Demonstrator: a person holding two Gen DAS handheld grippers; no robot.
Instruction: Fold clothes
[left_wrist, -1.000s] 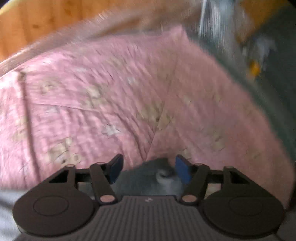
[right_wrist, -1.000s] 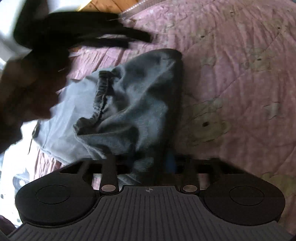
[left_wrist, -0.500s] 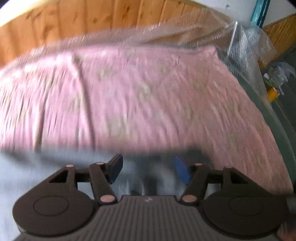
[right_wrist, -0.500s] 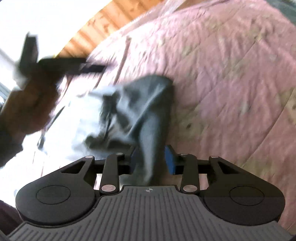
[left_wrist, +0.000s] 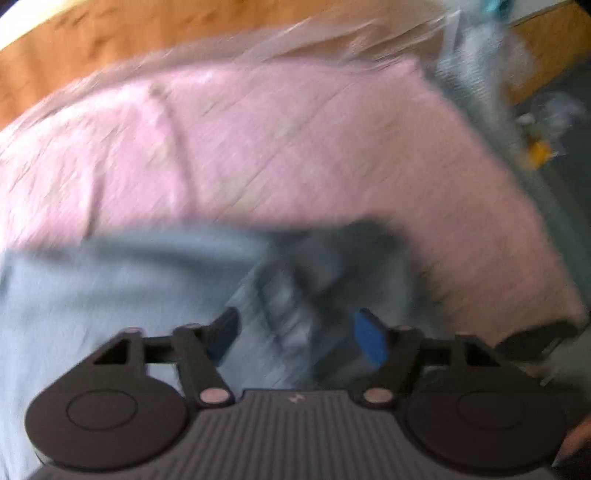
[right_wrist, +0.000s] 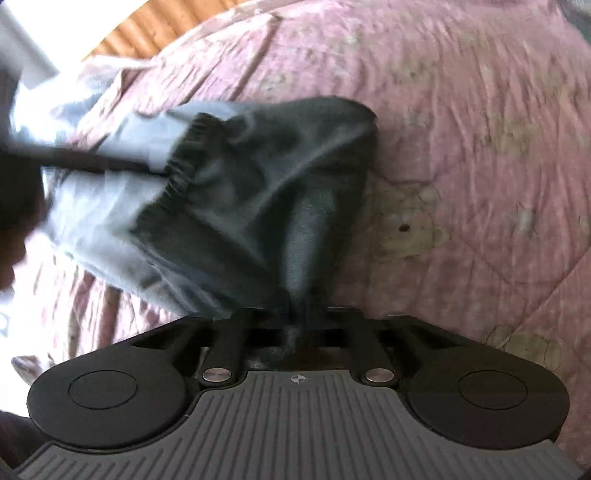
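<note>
A grey garment with an elastic waistband (right_wrist: 229, 192) lies bunched on a pink quilted bedspread (right_wrist: 461, 110). My right gripper (right_wrist: 295, 317) is shut on a fold of the grey garment and the cloth stretches away from it to the upper left. In the blurred left wrist view, my left gripper (left_wrist: 295, 332) is open with its blue pads (left_wrist: 369, 339) apart, low over the same grey garment (left_wrist: 129, 288). The left gripper and the hand holding it show as a dark blur at the left of the right wrist view (right_wrist: 74, 160).
The pink bedspread (left_wrist: 295, 147) has a faded bear print. A wooden wall (left_wrist: 110, 44) stands behind the bed, with clear plastic wrap along the bed's far edge (left_wrist: 332, 33). Clutter lies on the floor at the right (left_wrist: 539, 147).
My right gripper has closed tight on the grey cloth and pulled it closer. My left gripper has moved over the garment, which now fills the lower part of its view.
</note>
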